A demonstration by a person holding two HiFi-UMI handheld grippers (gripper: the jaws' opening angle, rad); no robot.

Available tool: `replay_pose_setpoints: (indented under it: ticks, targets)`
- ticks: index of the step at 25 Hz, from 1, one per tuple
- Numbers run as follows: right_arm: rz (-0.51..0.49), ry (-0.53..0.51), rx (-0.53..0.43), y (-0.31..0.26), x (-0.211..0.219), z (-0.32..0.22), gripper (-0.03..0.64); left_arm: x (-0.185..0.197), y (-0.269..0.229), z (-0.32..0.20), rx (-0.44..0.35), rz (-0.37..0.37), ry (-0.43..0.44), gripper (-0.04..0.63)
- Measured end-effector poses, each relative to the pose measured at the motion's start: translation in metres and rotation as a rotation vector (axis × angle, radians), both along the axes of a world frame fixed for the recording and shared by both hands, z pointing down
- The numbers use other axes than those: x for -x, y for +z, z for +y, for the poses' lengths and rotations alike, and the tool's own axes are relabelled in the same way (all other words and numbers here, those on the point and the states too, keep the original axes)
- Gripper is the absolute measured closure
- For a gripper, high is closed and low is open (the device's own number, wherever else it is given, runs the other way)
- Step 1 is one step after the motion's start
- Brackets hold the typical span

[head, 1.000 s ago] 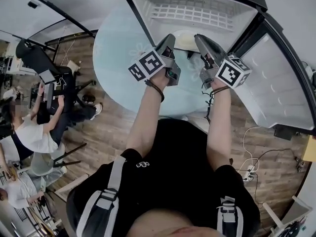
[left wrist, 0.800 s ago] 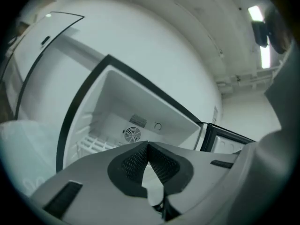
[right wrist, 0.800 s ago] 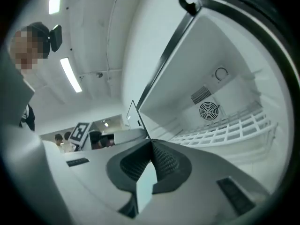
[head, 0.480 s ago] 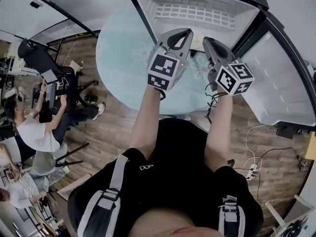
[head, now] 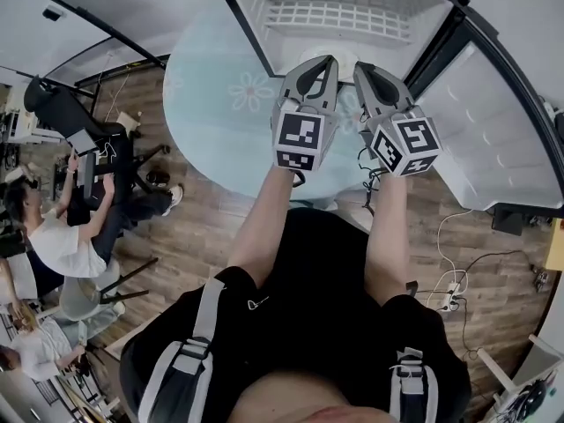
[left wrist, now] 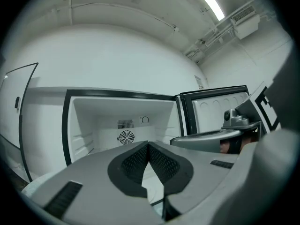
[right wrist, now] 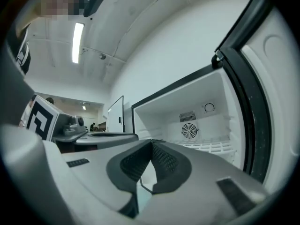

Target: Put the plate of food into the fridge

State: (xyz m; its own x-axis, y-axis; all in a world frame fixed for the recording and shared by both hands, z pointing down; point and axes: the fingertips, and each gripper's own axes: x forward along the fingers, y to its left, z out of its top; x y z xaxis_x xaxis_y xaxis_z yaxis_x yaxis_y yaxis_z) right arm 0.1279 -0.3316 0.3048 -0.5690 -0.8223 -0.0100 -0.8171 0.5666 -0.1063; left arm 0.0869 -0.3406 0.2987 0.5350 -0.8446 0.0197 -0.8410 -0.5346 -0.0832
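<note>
Head view: left gripper (head: pixel 327 61) and right gripper (head: pixel 360 67), jaws clenched empty, face fridge (head: pixel 264 11).

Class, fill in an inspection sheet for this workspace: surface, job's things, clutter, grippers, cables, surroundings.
Surface: round pale table with a flower print, before the open fridge.
Job's things: door swung wide; wire shelf bare; a pale thing between the grippers, probably the plate; food cannot be made out.
Clutter: nothing seen.
Grippers: left hand-held gripper and right hand-held gripper side by side, aimed into the fridge, jaws together, nothing visible between them.
Cables: power strip with cords on the floor, right side.
Surroundings: wooden floor; seated people at the left.
</note>
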Motion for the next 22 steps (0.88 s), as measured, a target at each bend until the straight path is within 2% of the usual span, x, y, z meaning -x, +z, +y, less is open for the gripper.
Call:
replay_pose_setpoints:
  ticks: [10, 16, 22]
  targets:
    - [0.019, -0.006, 0.001, 0.009, 0.006, 0.02, 0.618, 0.006, 0.016, 0.013, 0.053, 0.057, -0.024, 0.595]
    - [0.031, 0.034, -0.022, 0.008, 0.003, 0.03, 0.618, 0.011, 0.02, 0.019, 0.064, 0.056, -0.051, 0.597]
    - [0.042, 0.047, -0.023, 0.005, 0.02, 0.027, 0.618, 0.033, 0.024, 0.011, 0.085, 0.062, -0.063, 0.597]
